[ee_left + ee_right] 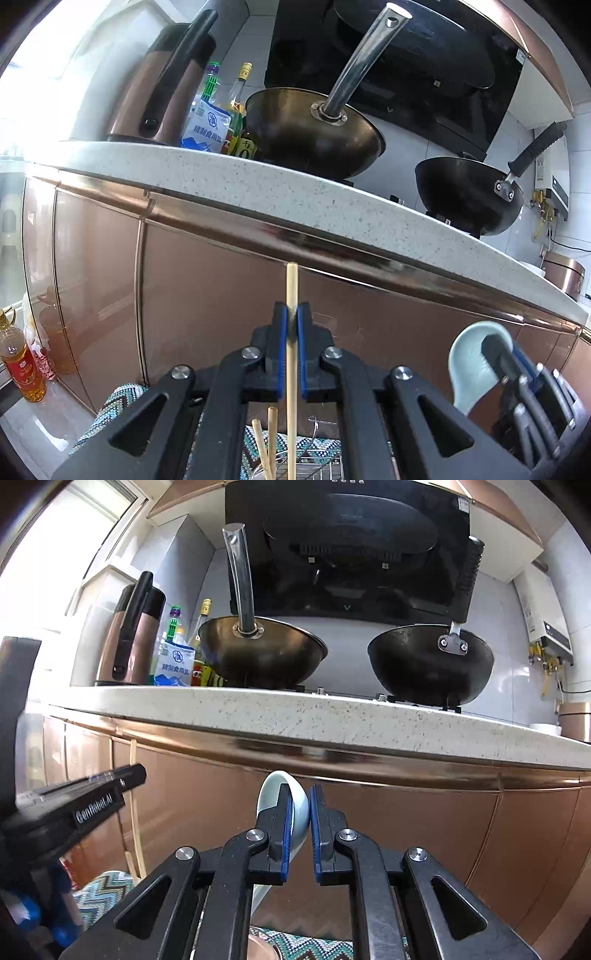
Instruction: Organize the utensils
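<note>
Our left tongs (291, 321) pinch one upright chopstick (291, 284); right tongs (301, 812) clamp a ceramic spoon (282, 797), whose glazed bowl could slip.

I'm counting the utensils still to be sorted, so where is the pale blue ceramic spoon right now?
The ceramic spoon is clamped bowl-up in the right tool, in front of the copper cabinet doors below the countertop; the left wrist view shows it at lower right.
</note>
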Tool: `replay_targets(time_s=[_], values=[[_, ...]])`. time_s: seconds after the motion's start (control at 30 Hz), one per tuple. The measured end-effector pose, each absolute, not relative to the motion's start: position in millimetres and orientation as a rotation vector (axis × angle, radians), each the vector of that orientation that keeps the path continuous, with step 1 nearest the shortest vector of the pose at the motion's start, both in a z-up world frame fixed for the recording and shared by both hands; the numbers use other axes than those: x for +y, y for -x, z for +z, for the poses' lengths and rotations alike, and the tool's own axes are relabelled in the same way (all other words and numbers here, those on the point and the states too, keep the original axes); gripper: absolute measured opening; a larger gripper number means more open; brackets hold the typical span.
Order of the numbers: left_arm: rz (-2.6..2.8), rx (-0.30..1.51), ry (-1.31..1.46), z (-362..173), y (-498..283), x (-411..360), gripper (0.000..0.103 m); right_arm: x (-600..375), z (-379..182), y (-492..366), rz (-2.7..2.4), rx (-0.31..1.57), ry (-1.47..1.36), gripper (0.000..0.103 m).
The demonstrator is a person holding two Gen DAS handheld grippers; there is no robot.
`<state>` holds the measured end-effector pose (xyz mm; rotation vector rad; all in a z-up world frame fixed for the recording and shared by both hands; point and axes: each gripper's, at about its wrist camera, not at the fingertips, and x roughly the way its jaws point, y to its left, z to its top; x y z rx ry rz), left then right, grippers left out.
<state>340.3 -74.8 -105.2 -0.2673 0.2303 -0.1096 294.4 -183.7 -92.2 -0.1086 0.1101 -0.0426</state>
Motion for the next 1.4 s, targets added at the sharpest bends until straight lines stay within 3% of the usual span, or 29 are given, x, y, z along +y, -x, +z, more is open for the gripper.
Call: replay_targets(time_s=[0.17, 0.3, 0.37, 0.43, 0.63, 1.07, 1.4], values=[[-0.114, 0.226, 0.241, -120, -339, -79, 0.006, -174, -128, -289, -0.052, 0.123, 0.161, 0.010], [-0.119, 0.226, 0.225, -124, -335, -79, 0.008, -170, -142, -278, -0.033, 0.131, 0.178, 0.024], [-0.122, 0.229, 0.226, -122, -333, -78, 0.019, -171, -140, -273, -0.035, 0.124, 0.180, 0.032], [-0.113, 0.217, 0.221, -117, -327, -74, 0.025, -174, -135, -267, -0.045, 0.123, 0.170, 0.033], [-0.099, 0.183, 0.196, -91, -301, -57, 0.026, -190, -109, -247, -0.088, 0.124, 0.145, 0.033], [-0.049, 0.132, 0.114, -29, -206, -12, 0.041, -194, -33, -157, -0.096, 0.077, 0.136, 0.034], [0.012, 0.169, 0.068, -5, -128, 28, 0.046, -208, 6, -72, -0.121, 0.068, 0.087, 0.036]])
